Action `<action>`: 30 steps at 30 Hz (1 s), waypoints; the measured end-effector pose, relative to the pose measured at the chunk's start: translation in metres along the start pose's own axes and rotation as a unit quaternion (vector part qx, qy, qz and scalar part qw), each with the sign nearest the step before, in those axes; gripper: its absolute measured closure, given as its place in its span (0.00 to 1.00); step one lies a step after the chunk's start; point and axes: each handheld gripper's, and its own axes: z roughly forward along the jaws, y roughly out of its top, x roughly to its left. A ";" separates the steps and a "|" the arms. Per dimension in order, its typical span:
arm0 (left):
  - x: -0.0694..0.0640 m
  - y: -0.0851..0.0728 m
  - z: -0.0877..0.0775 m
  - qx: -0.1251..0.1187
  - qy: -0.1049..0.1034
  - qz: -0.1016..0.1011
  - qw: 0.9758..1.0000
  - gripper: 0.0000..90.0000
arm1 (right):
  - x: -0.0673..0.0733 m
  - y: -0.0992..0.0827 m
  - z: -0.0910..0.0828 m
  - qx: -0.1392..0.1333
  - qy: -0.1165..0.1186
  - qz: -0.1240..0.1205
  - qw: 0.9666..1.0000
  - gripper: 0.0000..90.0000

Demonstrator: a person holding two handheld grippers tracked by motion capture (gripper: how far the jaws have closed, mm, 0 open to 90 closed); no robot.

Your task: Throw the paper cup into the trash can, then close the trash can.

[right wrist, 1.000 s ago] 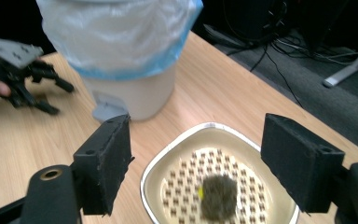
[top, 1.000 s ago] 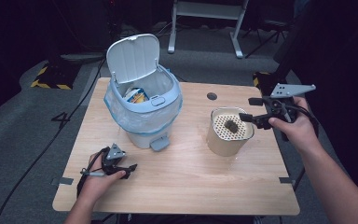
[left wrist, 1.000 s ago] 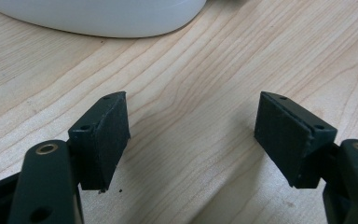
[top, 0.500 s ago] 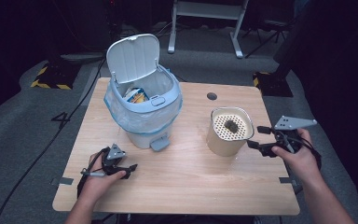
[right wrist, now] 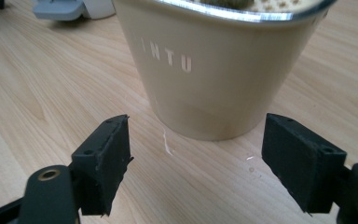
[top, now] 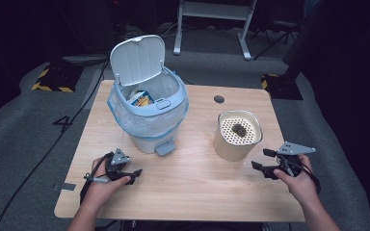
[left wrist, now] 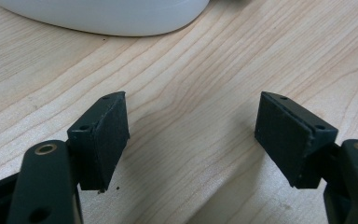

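Right gripper [top: 259, 159] has sunk beside the beige container [top: 237, 136]; jaws apparently opening.

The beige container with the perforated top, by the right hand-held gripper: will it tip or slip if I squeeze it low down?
The beige container narrows toward its base, so a low push may tip it. Its wall looks smooth and hard, probably stiff yet slippery, and tapered sides could ride up out of the pads. It seems wider than the gap of the open right hand-held gripper, so a grip on the rim may suit better.

Table [top: 197, 183] evenly lit from above — surroundings dark, soft shadows — high view slightly soft.
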 end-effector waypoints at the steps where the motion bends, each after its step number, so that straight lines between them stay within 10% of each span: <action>1: 0.000 0.000 0.000 0.000 0.000 0.000 1.000 0.29 | 0.000 -0.003 0.002 0.001 -0.002 0.000 1.000 0.26; 20: -0.002 -0.001 -0.001 -0.001 0.003 -0.005 1.000 0.29 | 0.000 -0.044 0.045 0.061 -0.022 -0.046 0.997 0.19; 30: -0.002 0.000 0.000 -0.003 0.011 -0.011 1.000 0.31 | -0.002 -0.050 0.047 0.048 -0.013 -0.012 0.999 0.16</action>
